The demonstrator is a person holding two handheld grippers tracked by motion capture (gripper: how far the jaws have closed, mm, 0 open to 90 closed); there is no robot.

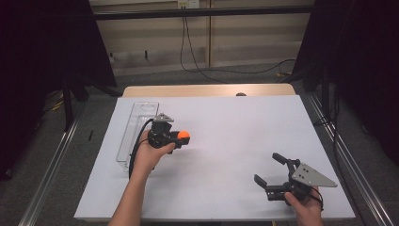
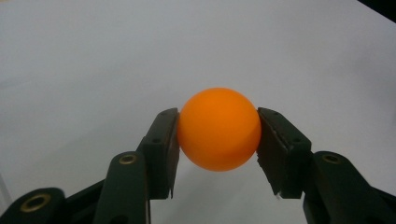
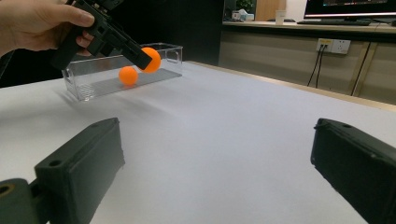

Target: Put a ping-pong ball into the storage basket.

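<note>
Ball: the orange ball (image 2: 218, 129) is clamped between the left gripper (image 1: 181, 139) pads, above the table's (image 1: 226, 122) left half.
Tray: a clear tray (image 1: 136, 115) lies along the left edge, just beside it.
Second ball (image 3: 128, 75): seen inside the tray from the right gripper view.
Right gripper (image 1: 269, 168): jaws spread wide, holding nothing, near the right front corner.

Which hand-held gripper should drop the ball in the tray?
Left. The left hand-held gripper already clamps the ball beside the tray; the right hand-held gripper is open, far off.
</note>
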